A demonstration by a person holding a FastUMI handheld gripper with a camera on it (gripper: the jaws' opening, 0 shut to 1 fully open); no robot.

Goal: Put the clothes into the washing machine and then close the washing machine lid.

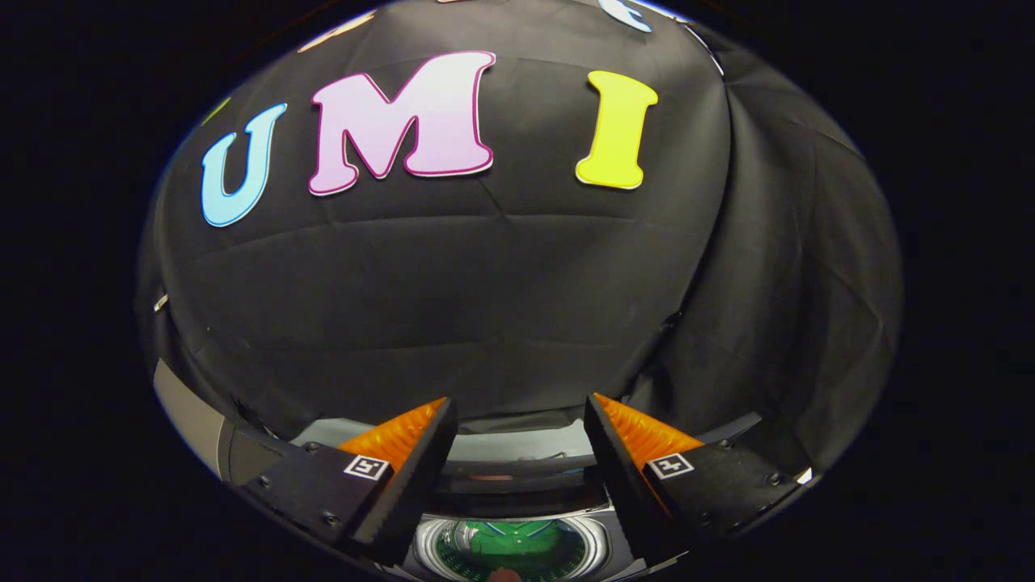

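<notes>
Our gripper (519, 412) hangs with fingers spread and holding nothing, directly above the washing machine (517, 453) where we see green clothes (511, 540) inside.

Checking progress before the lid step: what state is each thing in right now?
Gripper: open, fingers apart, nothing between them.
Washing machine: drum opening uncovered below the fingers, so the lid seems open.
Green garment: lying inside the drum.

no readable text or labels
</notes>
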